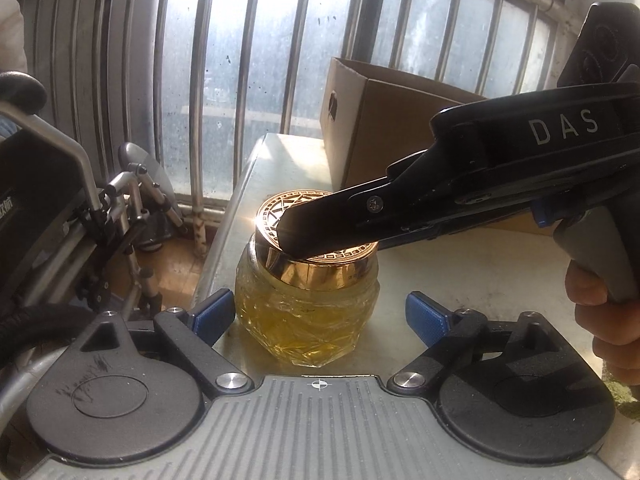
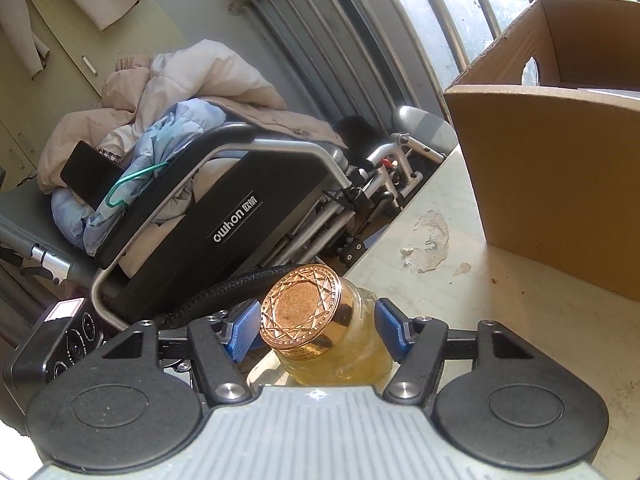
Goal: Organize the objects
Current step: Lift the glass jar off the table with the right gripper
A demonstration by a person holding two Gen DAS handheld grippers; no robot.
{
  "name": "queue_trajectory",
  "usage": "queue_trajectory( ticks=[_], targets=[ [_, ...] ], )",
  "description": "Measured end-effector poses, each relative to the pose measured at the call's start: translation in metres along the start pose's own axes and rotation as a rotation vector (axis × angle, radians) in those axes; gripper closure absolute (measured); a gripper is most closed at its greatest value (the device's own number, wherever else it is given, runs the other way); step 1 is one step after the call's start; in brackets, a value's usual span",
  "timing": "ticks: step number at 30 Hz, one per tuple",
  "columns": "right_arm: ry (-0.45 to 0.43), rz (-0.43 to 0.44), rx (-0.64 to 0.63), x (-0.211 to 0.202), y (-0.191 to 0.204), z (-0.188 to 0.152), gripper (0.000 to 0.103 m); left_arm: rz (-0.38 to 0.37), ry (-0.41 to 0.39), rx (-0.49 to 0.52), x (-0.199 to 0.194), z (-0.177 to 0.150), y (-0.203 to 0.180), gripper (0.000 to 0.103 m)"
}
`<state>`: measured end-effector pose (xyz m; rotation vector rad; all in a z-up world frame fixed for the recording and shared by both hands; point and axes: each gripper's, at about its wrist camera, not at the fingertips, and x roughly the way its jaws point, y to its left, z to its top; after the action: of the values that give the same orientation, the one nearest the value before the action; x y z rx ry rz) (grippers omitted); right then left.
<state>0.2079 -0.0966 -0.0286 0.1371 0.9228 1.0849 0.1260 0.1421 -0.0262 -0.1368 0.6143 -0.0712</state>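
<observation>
- The left gripper (image 1: 306, 312), grey-bodied with blue pads, sits nearest the lens. Its jaws stand wide on either side of the faceted glass jar of yellow liquid (image 1: 308, 316), and neither pad touches the glass.
- The right gripper (image 2: 316, 330), of the same build, reaches across from the right in the left wrist view. Its blue pads bracket the jar's embossed copper-coloured round lid (image 2: 304, 312) at about half opening. The left pad appears to touch the lid rim, while a gap shows at the right pad, so a firm hold cannot be confirmed.
- The jar stands upright, axis vertical, on the pale worn tabletop (image 2: 500, 340), near the table's left edge. Both grippers are at the jar: the right is level with the lid, the left with the body.
- The open brown cardboard box (image 2: 560, 184) stands behind and to the right of the jar, well apart. The tabletop between them is bare apart from flaked patches.
- A folded black wheelchair (image 2: 224, 216) stands just beyond the table's left edge. Judgement: motion toward the box has open room, and motion to the left does not.
</observation>
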Motion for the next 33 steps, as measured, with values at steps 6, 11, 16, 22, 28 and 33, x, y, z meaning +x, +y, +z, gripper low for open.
queue_trajectory(
  ticks=[6,11,16,22,28,33],
  targets=[
    [-0.026,-0.018,0.024,-0.015,-0.008,-0.009,0.037,-0.029,0.015,0.011,0.004,0.001,-0.012,0.011],
    [-0.051,-0.039,0.055,-0.033,-0.020,-0.018,0.037,-0.064,0.035,0.029,0.010,0.004,-0.029,0.011],
    [-0.087,-0.065,0.098,-0.053,-0.033,-0.029,0.037,-0.097,0.052,0.052,0.018,0.006,-0.048,0.011],
    [-0.127,-0.096,0.139,-0.074,-0.046,-0.040,0.037,-0.129,0.065,0.094,0.025,0.005,-0.070,0.011],
    [-0.161,-0.132,0.179,-0.094,-0.057,-0.050,0.036,-0.170,0.078,0.123,0.032,0.007,-0.089,0.011],
    [-0.181,-0.160,0.200,-0.106,-0.063,-0.057,0.036,-0.199,0.078,0.149,0.035,0.005,-0.100,0.010]
  ],
)
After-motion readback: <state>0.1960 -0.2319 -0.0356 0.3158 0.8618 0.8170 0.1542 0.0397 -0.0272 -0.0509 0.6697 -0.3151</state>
